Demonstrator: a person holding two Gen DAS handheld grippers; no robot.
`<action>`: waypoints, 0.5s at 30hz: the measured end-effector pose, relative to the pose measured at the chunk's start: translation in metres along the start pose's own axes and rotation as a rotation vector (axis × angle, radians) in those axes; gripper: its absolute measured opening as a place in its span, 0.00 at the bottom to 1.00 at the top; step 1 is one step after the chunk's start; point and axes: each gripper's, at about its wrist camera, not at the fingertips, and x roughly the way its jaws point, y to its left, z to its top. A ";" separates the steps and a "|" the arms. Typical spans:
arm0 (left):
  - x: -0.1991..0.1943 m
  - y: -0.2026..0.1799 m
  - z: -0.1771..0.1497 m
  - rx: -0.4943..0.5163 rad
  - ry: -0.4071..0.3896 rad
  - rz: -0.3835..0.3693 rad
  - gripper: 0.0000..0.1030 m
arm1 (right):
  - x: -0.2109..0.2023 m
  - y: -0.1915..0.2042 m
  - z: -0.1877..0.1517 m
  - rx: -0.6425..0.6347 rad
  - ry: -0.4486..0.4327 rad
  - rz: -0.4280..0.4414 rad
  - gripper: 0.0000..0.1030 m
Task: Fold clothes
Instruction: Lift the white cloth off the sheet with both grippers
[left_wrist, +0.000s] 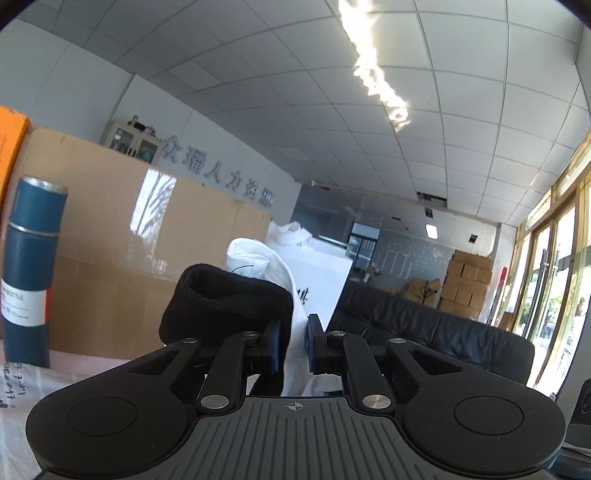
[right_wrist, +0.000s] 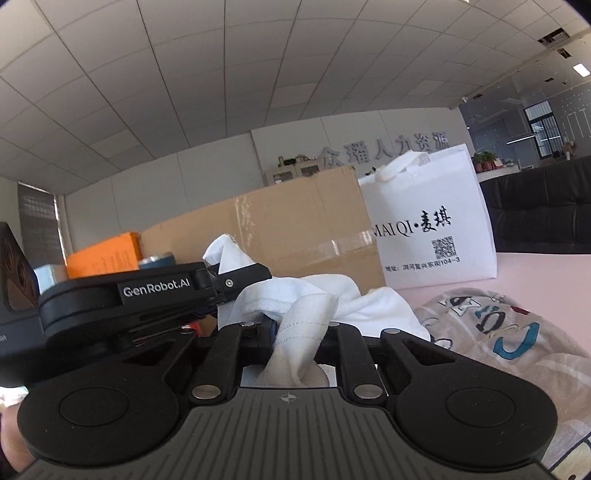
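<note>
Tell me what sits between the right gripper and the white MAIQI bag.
In the right wrist view, the bunched white garment clamped in the right gripper fills most of that stretch; beyond it a strip of bare pink table reaches the white MAIQI bag.

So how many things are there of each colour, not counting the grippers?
White: 2, the garment and the shopping bag
Blue: 1, the bottle
Orange: 1, the box
Brown: 1, the cardboard box
Patterned: 1, the cloth
Total: 6
</note>
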 end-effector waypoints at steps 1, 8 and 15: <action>-0.014 -0.003 0.006 0.008 -0.033 0.003 0.12 | -0.007 0.008 0.006 0.004 -0.017 0.029 0.12; -0.102 -0.017 0.043 0.020 -0.200 0.066 0.12 | -0.054 0.066 0.035 -0.020 -0.109 0.249 0.12; -0.184 -0.022 0.063 0.117 -0.285 0.235 0.12 | -0.071 0.113 0.042 0.042 -0.063 0.497 0.12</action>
